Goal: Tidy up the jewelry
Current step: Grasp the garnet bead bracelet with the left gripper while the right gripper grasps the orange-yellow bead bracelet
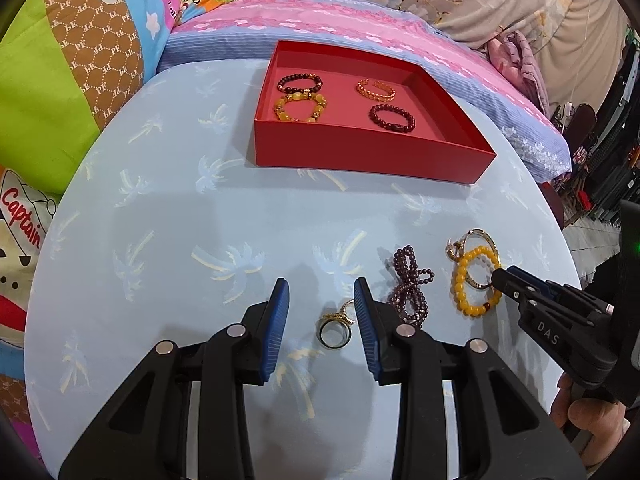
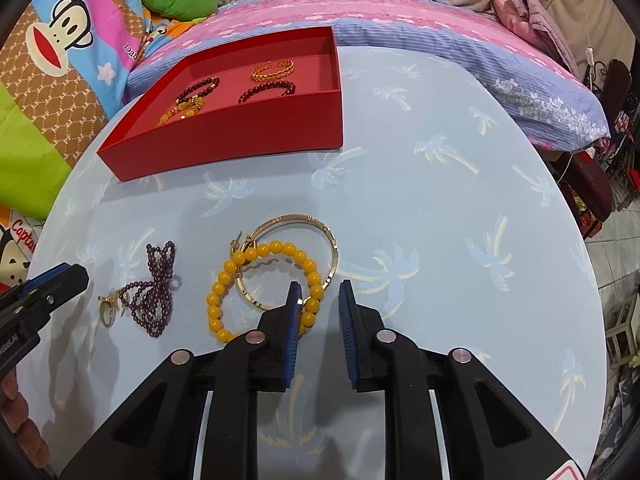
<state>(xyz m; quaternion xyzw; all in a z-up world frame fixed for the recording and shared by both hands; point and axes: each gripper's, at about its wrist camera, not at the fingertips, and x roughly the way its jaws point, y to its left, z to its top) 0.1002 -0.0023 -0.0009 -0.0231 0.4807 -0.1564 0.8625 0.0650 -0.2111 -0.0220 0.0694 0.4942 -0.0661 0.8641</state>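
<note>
Sorting is partway done: red box [image 1: 372,152] at the far side of the round table [image 1: 180,240] already holds four bracelets, i.e. a dark beaded bracelet [image 1: 300,83], a yellow-bead bracelet w/ gold charms [image 1: 300,109], a gold cuff [image 1: 376,90] and a dark red bead bracelet [image 1: 392,118], laid apart so none overlap. Four pieces are left on the palm-print cloth, near you: a gold ring [image 1: 335,328], a purple bead strand [image 1: 410,288] bunched in a knot, a plain yellow bead bracelet [image 1: 476,280] and a gold bangle [image 2: 288,260] lying across it, touching.

Your left gripper [image 1: 322,328] is low over the cloth, angled fwd and down, jaws wide apart w/ the ring between the blue pads [image 1: 276,332]; neither pad touches it yet. That straddle suits a pinch on the ring, prob. the next pick. The purple strand sits just beside the right-hand pad, so it could get snagged on closing.

Your right gripper [image 2: 320,320] is also low, approx. level w/ the table, jaws parted and holding nothing. Its left pad overlaps the near edge of the yellow bracelet and bangle in the right wrist view; contact can't be told. Since these two pieces overlap, lifting one may drag the other.
</note>
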